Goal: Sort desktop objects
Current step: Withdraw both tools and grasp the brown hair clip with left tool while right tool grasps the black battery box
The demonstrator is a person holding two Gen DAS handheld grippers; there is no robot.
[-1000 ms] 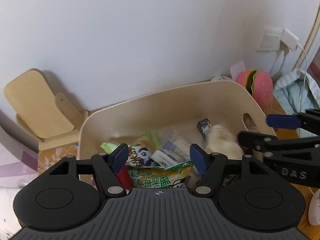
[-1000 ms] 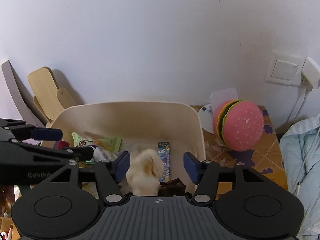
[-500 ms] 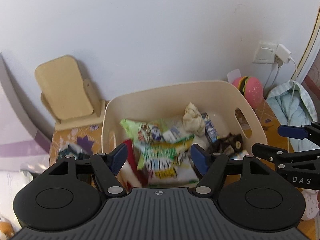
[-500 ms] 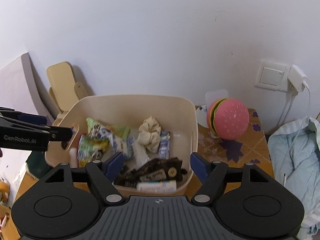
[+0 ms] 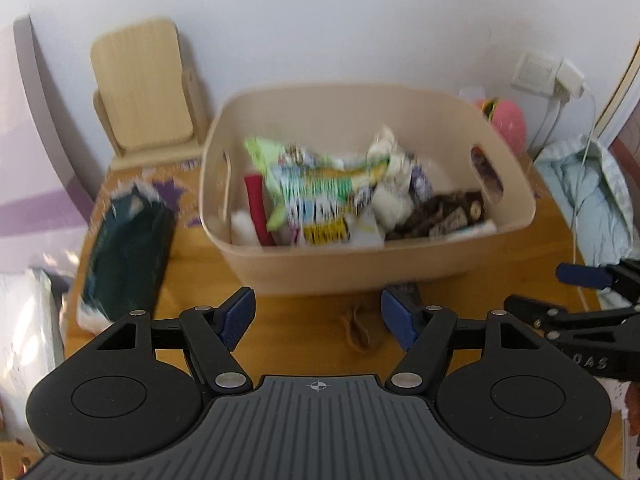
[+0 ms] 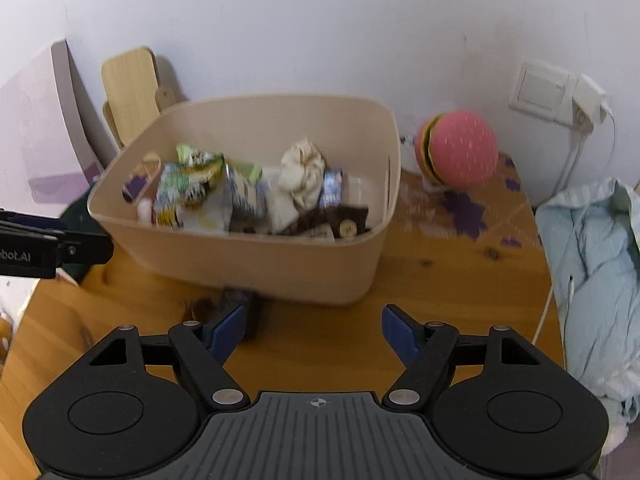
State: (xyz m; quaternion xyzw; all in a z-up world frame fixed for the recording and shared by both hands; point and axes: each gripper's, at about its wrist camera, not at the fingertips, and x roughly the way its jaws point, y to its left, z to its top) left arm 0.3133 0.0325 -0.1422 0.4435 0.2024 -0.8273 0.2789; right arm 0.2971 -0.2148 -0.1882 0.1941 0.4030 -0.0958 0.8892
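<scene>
Left tool point(image 5: 318, 318) and right tool point(image 6: 312, 332) both gape wide, empty, before the filled bin point(image 6: 256, 264)

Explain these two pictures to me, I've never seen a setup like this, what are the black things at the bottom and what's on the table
Each picture comes from a camera mounted on a hand-held gripper, looking forward along its two blue-tipped fingers. One shows the left gripper, the other the right gripper. A person holds one in each hand; no robot arm is involved. Both are open and hold nothing.

On the wooden table stands a beige bin holding snack packets and a cream cloth. A burger-shaped toy sits to its right, a dark green packet to its left. A rubber band and a small dark object, too blurred to identify, lie in front.
</scene>
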